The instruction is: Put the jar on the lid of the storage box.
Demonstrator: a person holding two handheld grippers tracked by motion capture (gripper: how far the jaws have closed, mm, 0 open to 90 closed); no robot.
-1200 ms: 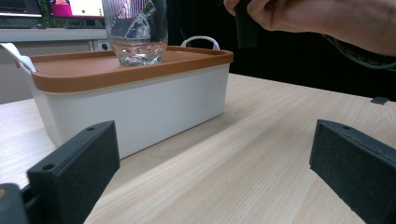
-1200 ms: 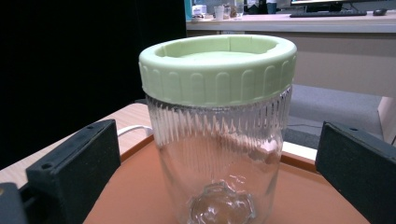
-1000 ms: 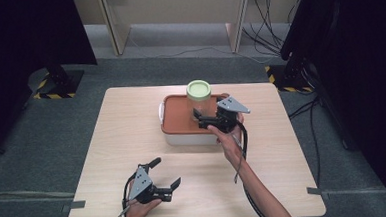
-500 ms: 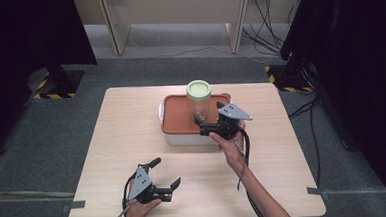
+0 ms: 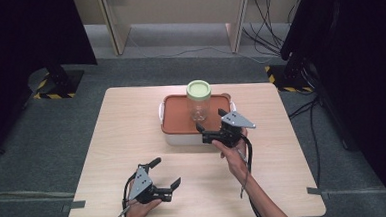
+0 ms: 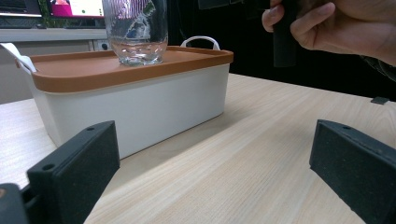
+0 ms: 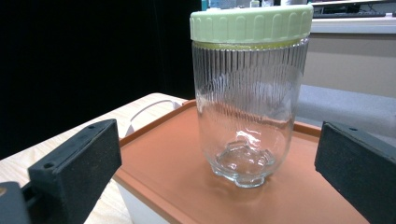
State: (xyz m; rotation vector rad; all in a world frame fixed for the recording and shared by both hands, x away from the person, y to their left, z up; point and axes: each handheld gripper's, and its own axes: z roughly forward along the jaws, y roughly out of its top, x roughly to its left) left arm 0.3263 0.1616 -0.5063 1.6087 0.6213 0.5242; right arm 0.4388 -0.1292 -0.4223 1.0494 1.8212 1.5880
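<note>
Your right gripper (image 5: 211,123) has drawn back from the jar (image 5: 199,104) since a second ago, toward the near edge of the box (image 5: 182,136) it stands on; your left gripper (image 5: 165,176) rests well short of the box, jaws spread and empty. From the left gripper view, the jar's base sits on the orange lid (image 6: 84,69). From the right gripper view, jaws wide, the jar stands upright between them, untouched. Ribbed glass looks rigid, slippery and breakable: grip mid-body, below the green cap (image 7: 251,23).
</note>
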